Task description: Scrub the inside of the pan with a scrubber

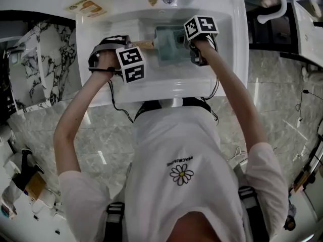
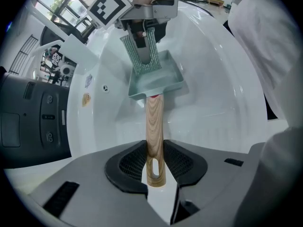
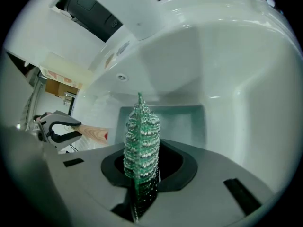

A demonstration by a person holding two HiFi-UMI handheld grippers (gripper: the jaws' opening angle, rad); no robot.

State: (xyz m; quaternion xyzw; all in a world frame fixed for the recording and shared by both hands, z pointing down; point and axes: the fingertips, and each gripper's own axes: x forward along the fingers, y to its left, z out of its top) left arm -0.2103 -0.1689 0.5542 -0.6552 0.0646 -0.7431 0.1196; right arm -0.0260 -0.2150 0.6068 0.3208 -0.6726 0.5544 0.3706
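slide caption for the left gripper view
Left tool grips the wooden handle of the pan; right tool holds the scrubber.

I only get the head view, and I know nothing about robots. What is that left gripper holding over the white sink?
Observer: The left gripper is shut on the wooden handle of a pale green square pan.
Operator: And the right one?
Observer: The right gripper is shut on a green mesh scrubber that stands up between its jaws.
Operator: Is it scrubbing?
Observer: The left gripper view shows the scrubber hanging over the pan's inside; whether they touch I cannot tell.
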